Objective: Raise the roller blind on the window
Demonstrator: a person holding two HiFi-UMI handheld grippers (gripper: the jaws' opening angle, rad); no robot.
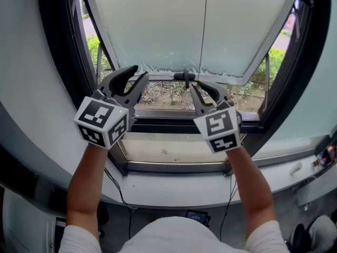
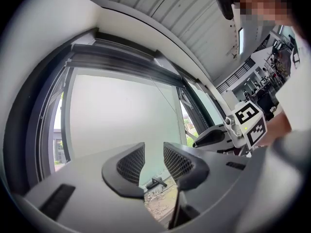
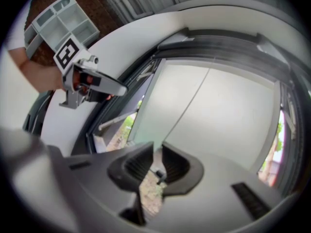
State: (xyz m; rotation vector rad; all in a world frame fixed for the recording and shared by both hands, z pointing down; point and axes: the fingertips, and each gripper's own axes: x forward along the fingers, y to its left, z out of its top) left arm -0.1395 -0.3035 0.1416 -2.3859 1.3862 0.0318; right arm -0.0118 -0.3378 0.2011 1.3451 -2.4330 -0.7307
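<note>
Roller blind (image 1: 158, 25) hung at twelve o'clock, hem low. Right gripper (image 1: 196, 84) was pinched narrow on the pull handle (image 1: 184, 76) at mid-hem. Left gripper (image 1: 140, 70), at its nine o'clock, gaped wide and empty. Danger: that thin handle could have slipped free, letting the blind snap upward.

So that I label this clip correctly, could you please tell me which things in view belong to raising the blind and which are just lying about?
For the job: roller blind; black handle at its lower edge; right gripper, jaws narrow by the handle, grip unclear; left gripper, jaws apart, empty.
Lying about: cable under the sill; small dark device; small items at the sill's right end.
</note>
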